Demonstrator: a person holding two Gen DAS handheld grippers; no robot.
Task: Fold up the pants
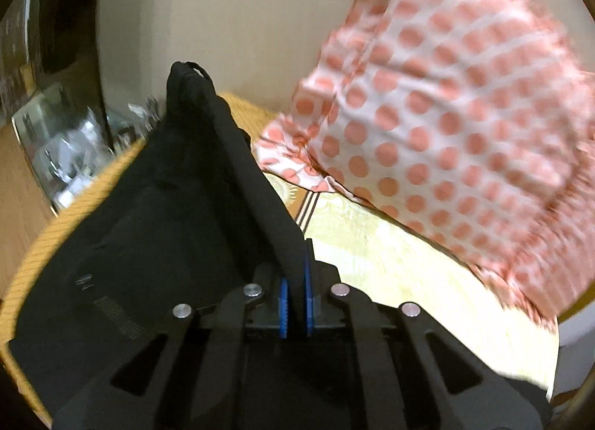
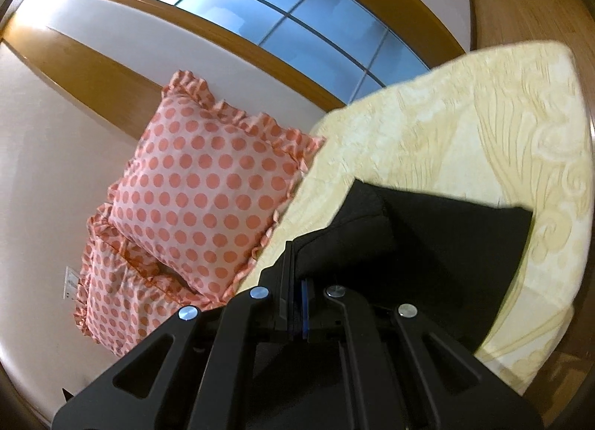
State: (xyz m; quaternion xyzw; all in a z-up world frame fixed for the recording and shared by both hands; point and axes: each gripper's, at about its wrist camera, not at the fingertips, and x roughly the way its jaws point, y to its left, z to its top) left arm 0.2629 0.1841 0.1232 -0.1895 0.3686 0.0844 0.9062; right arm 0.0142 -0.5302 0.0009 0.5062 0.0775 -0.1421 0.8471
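The black pants [image 1: 156,229] hang lifted over the bed. My left gripper [image 1: 295,281] is shut on a thick edge of the pants, which runs up and away to a raised corner [image 1: 186,73]. In the right wrist view my right gripper [image 2: 297,281] is shut on another edge of the black pants [image 2: 438,255], whose cloth spreads out to the right over the cream bedspread [image 2: 483,140].
A cream patterned bedspread [image 1: 390,262] covers the bed. Pink polka-dot ruffled pillows [image 1: 446,114] [image 2: 208,184] lean against the white wall at the head. A window [image 2: 297,10] is above. A wood floor and a glass cabinet [image 1: 55,140] lie to the left.
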